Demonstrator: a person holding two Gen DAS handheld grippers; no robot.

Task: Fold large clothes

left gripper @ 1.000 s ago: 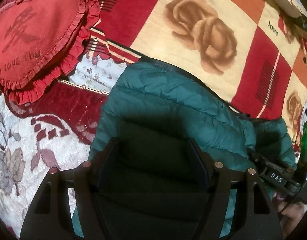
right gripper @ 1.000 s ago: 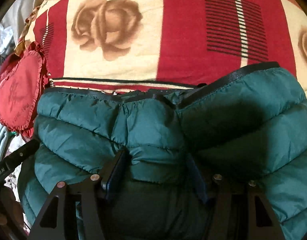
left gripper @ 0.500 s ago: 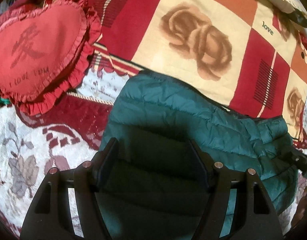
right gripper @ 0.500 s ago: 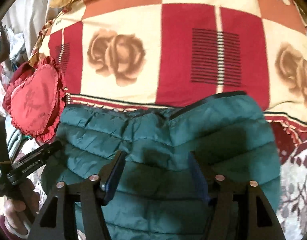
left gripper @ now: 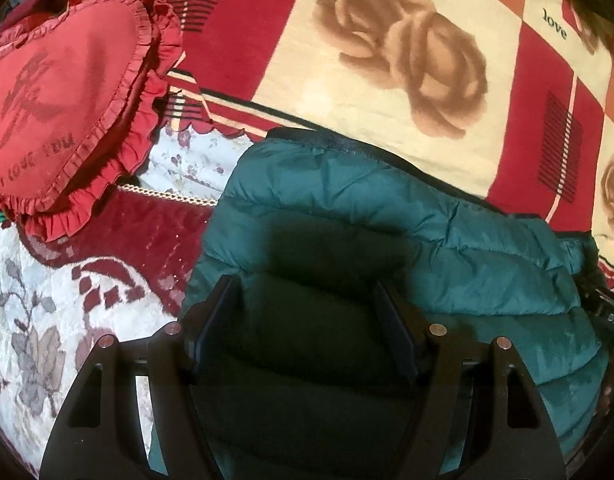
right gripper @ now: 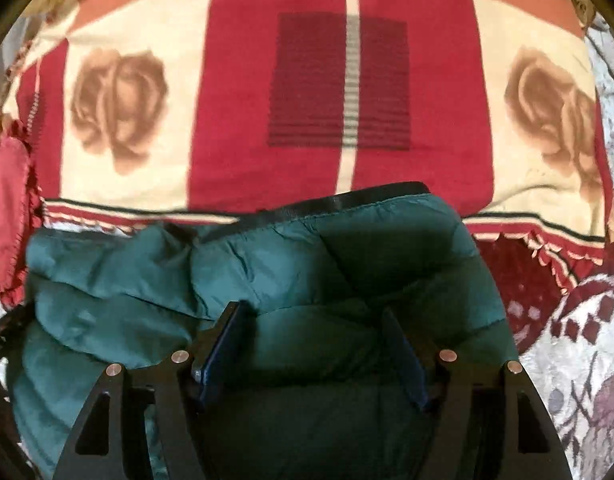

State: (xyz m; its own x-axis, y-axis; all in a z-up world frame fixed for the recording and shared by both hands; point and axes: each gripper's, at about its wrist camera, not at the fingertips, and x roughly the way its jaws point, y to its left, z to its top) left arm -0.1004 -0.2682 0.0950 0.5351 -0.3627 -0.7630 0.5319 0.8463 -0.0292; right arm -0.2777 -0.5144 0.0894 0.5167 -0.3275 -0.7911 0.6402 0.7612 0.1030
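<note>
A dark green quilted puffer jacket (left gripper: 347, 208) lies folded on the bed, its black-trimmed edge toward the blanket; it also fills the lower right wrist view (right gripper: 267, 264). My left gripper (left gripper: 307, 296) stands wide over the jacket's left part, with jacket fabric bulging between the fingers. My right gripper (right gripper: 313, 316) stands the same way over the right part. Whether either pair of fingers pinches the fabric is hidden. The other gripper's body shows at the right edge of the left wrist view (left gripper: 611, 316).
A red and cream rose-print blanket (left gripper: 387, 60) lies beyond the jacket, also in the right wrist view (right gripper: 339, 80). A red heart-shaped frilled cushion (left gripper: 59, 96) sits at the left. A white and maroon floral bedspread (left gripper: 47, 320) covers the near side.
Both grippers have shifted with the jacket; the right view swung so the blanket centres and the cushion slid to the left edge. The jacket looks more bunched between the grippers.
</note>
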